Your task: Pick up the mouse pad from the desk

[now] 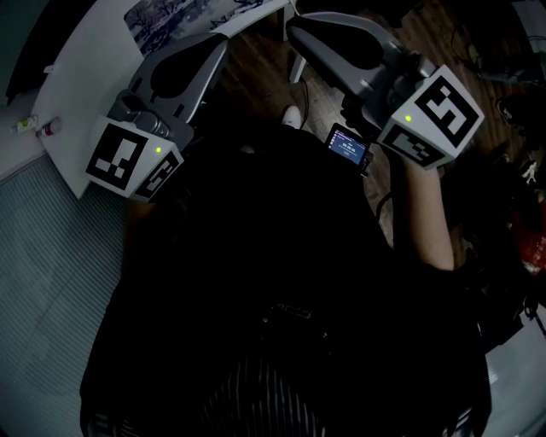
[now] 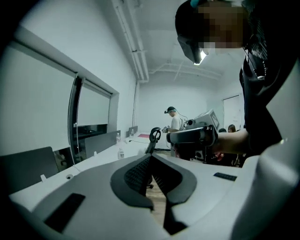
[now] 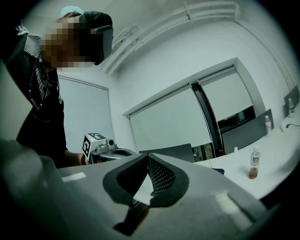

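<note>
Though near, pad (image 1: 175, 19) beyond left gripper (image 1: 218, 46)

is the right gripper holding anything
No, the right gripper has its jaws closed tip to tip in its own view, with nothing caught between them.

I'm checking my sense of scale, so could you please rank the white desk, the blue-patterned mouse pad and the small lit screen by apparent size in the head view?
1. white desk, largest.
2. blue-patterned mouse pad, though the picture's top edge cuts it off.
3. small lit screen, clearly smallest.
</note>
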A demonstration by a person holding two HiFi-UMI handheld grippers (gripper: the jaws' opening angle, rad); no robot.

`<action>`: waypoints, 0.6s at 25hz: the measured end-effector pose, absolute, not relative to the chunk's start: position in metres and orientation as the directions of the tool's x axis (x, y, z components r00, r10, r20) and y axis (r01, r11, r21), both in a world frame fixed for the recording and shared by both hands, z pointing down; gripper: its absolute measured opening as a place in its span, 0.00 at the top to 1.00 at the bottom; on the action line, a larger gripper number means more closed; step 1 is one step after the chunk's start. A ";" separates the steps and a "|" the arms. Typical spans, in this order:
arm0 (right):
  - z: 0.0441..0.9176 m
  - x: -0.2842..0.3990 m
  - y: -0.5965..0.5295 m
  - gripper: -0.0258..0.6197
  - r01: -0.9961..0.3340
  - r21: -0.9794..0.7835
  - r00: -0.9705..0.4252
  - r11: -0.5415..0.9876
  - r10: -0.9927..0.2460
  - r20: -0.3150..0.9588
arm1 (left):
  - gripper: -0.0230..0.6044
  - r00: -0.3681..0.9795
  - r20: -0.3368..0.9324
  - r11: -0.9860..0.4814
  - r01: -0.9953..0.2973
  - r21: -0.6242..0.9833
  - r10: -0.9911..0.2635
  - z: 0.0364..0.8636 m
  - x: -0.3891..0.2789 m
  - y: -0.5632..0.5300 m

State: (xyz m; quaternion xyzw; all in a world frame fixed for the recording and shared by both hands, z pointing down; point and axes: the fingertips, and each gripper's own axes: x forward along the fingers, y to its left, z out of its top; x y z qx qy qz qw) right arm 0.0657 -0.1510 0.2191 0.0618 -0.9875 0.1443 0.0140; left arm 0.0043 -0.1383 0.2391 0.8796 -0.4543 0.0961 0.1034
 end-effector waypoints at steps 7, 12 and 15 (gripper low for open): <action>0.225 0.082 -0.178 0.96 -0.119 -0.289 -0.993 0.950 -0.118 0.023 | 0.95 0.563 0.254 -0.538 -0.827 0.167 -0.787 0.242 0.012 -0.163; 0.231 0.086 -0.180 0.96 -0.126 -0.317 -0.992 0.940 -0.130 0.009 | 0.95 0.565 0.245 -0.536 -0.825 0.181 -0.788 0.242 0.012 -0.161; 0.233 0.088 -0.185 0.96 -0.117 -0.314 -0.993 0.942 -0.119 0.011 | 0.95 0.565 0.250 -0.535 -0.825 0.182 -0.786 0.242 0.011 -0.161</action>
